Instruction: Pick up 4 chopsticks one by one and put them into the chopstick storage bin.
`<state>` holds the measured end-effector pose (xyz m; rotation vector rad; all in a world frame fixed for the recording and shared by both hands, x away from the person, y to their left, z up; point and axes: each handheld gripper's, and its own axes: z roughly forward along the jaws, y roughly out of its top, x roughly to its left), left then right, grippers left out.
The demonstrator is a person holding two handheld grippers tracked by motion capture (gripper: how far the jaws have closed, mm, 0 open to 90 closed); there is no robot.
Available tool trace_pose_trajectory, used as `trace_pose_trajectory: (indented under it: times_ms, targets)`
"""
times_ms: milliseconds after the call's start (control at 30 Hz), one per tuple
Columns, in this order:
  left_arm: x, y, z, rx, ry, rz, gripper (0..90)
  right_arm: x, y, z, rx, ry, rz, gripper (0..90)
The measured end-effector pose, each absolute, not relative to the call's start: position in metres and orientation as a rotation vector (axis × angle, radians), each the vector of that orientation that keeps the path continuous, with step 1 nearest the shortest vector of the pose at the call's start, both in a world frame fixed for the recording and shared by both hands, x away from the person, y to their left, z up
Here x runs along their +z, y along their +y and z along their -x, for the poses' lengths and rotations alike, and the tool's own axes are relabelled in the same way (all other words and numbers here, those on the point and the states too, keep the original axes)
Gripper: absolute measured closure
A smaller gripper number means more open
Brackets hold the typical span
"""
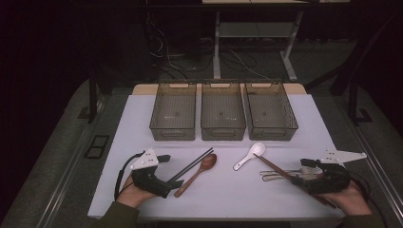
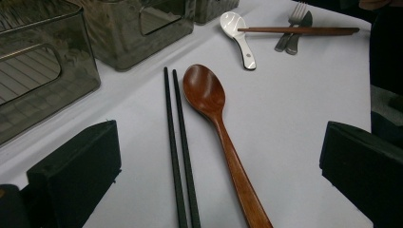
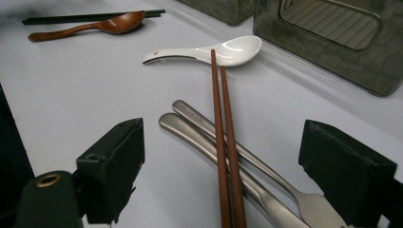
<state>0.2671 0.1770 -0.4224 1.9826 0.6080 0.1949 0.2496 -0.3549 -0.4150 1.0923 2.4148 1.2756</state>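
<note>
A pair of black chopsticks (image 2: 178,156) and a wooden spoon (image 2: 214,109) lie side by side on the white table, between the wide-apart jaws of my left gripper (image 2: 218,142), which is open and touches neither. At the right, brown chopsticks (image 3: 223,128) rest across a metal fork (image 3: 247,156) and a second metal utensil (image 3: 199,137), their tips on a white ceramic spoon (image 3: 223,50). My right gripper (image 3: 225,142) is open around them. In the high view the left gripper (image 1: 166,175) and right gripper (image 1: 302,173) sit near the front edge.
Three see-through grey bins (image 1: 173,111), (image 1: 222,111), (image 1: 271,111) stand in a row at the back of the white table (image 1: 223,190), with nothing in them. Beyond the table are a desk frame (image 1: 217,42) and cables on the floor.
</note>
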Motion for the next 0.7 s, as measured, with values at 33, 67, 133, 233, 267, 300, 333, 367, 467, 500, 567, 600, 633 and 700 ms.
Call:
trace_pose_trajectory:
  times_ms: [33, 67, 133, 233, 267, 300, 333, 367, 467, 500, 567, 600, 633, 700]
  targets:
    - [-0.422, 0.177, -0.267, 0.196, 0.608, -1.983, 0.0, -0.415, -0.355, -0.250, 1.276, 2.415, -1.092, 15.2]
    - [-0.422, 0.177, -0.267, 0.197, 0.609, -1.983, 0.0, -0.415, -0.356, -0.249, 1.264, 2.416, -1.104, 15.3]
    - [-0.422, 0.177, -0.267, 0.198, 0.609, -1.981, 0.0, -0.415, -0.357, -0.248, 1.256, 2.421, -1.103, 17.3]
    - [-0.422, 0.177, -0.267, 0.197, 0.610, -1.979, 0.0, -0.415, -0.361, -0.247, 1.237, 2.429, -1.095, 20.8]
    - [-0.422, 0.177, -0.267, 0.196, 0.611, -1.979, 0.0, -0.415, -0.361, -0.247, 1.237, 2.429, -1.095, 20.8]
    - [-0.422, 0.177, -0.267, 0.196, 0.610, -1.981, 0.0, -0.415, -0.362, -0.246, 1.229, 2.435, -1.098, 21.6]
    - [-0.422, 0.177, -0.267, 0.195, 0.612, -1.981, 0.0, -0.415, -0.364, -0.246, 1.225, 2.439, -1.102, 22.6]
    - [-0.422, 0.177, -0.267, 0.196, 0.613, -1.983, 0.0, -0.415, -0.365, -0.246, 1.223, 2.440, -1.105, 23.6]
    - [-0.422, 0.177, -0.267, 0.199, 0.614, -1.984, 0.0, -0.415, -0.369, -0.245, 1.211, 2.443, -1.121, 28.3]
    - [-0.422, 0.178, -0.267, 0.200, 0.614, -1.984, 0.0, -0.415, -0.371, -0.245, 1.210, 2.443, -1.116, 29.7]
    - [-0.422, 0.178, -0.267, 0.200, 0.611, -1.984, 0.0, -0.416, -0.374, -0.243, 1.202, 2.444, -1.128, 32.5]
    - [-0.422, 0.178, -0.267, 0.199, 0.611, -1.984, 0.0, -0.416, -0.375, -0.243, 1.198, 2.444, -1.127, 33.4]
    - [-0.422, 0.178, -0.267, 0.199, 0.612, -1.985, 0.0, -0.416, -0.376, -0.242, 1.189, 2.445, -1.126, 34.1]
    - [-0.422, 0.177, -0.267, 0.198, 0.611, -1.985, 0.0, -0.418, -0.379, -0.240, 1.166, 2.457, -1.132, 41.4]
